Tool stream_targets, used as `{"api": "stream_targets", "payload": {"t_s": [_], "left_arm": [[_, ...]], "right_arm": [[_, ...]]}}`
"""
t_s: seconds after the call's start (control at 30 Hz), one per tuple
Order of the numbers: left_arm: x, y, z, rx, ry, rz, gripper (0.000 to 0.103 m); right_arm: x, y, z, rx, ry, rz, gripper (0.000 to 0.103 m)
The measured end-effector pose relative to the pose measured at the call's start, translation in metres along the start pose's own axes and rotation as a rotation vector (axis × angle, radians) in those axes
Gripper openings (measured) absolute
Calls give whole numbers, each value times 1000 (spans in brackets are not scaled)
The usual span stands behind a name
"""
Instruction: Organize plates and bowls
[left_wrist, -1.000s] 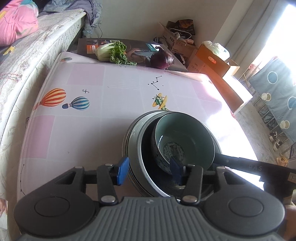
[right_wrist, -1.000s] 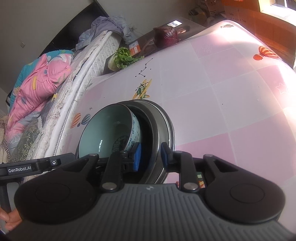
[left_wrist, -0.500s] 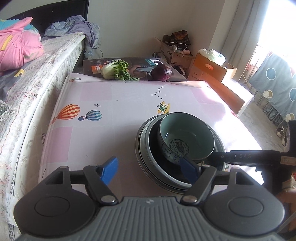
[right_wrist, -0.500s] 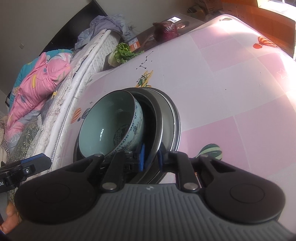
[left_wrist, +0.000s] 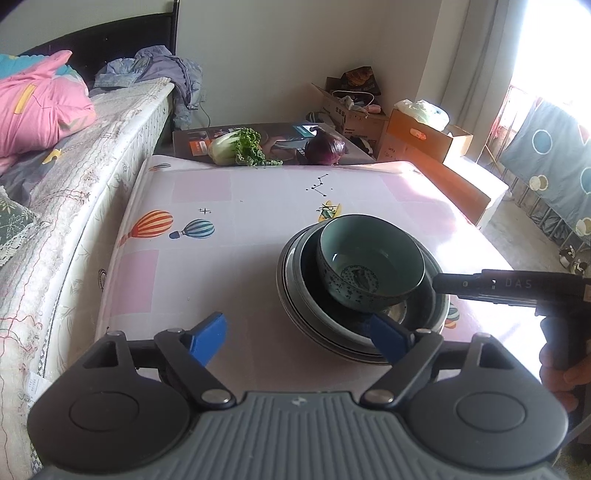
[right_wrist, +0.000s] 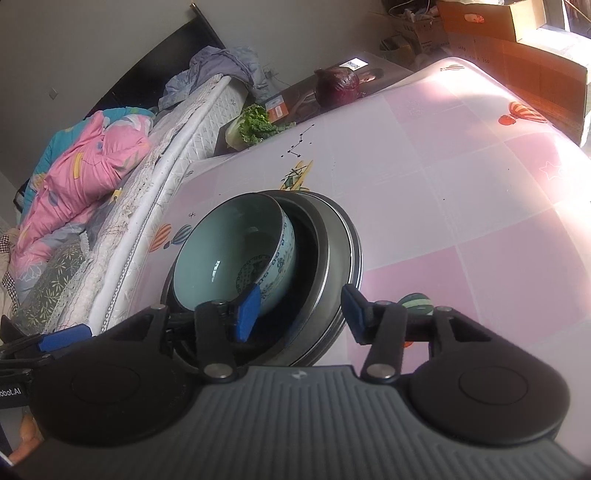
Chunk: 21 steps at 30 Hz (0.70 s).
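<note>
Cabbage (left_wrist: 236, 147) and onion (left_wrist: 327, 149) sit beyond bowl (left_wrist: 369, 267).

Home bedroom. Bed (left_wrist: 92, 155) with pink quilt (left_wrist: 37, 107) and heaped clothes (left_wrist: 155, 70) pressed against table (left_wrist: 240, 206) (balloon-print cloth). Cardboard boxes (left_wrist: 424, 136) in corner, curtained window (left_wrist: 546, 48) at right, cabbage (left_wrist: 236, 147) lying at table's far edge.

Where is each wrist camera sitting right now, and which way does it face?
Left wrist: behind the left tool, angled down across the table at the stacked plates; a hand shows at right.
Right wrist: behind the right tool, facing the stack from its other side, bed beyond.
Shared: teal bowl, lettuce, red cabbage.
</note>
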<state>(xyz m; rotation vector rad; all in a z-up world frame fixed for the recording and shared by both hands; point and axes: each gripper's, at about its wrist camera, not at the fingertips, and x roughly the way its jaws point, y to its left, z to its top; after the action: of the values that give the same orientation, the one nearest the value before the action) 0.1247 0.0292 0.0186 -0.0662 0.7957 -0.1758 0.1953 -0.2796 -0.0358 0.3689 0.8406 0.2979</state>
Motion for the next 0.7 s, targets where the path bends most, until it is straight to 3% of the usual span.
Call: {"api": "stream_targets", "payload": {"t_s": [0.17,0.33,0.47,0.57,0.63,0.7], "left_arm": [[-16,-8,-2,38,-45,8,95],[-33,-18,-3,74,-91,21,102],[-44,-27,-3,84,-108,23,103],[-51,-32,-4,94,-116,27,103],[-54,-35,-5,98,-118,33,103],[-58,-38,-6,101,-124,41,103]], "right_arm": [[-35,5,-5,-47,-55,-14,61],[-77,14,-16,-120,-113,-25,80],[-111,20,-27,-154,-151,-24,90],[-135,26,-36,-180,-181,-25,92],[-151,33,-43,-208,-208,-36,102],[-163,39,-50,-238,-233,-53,102]]}}
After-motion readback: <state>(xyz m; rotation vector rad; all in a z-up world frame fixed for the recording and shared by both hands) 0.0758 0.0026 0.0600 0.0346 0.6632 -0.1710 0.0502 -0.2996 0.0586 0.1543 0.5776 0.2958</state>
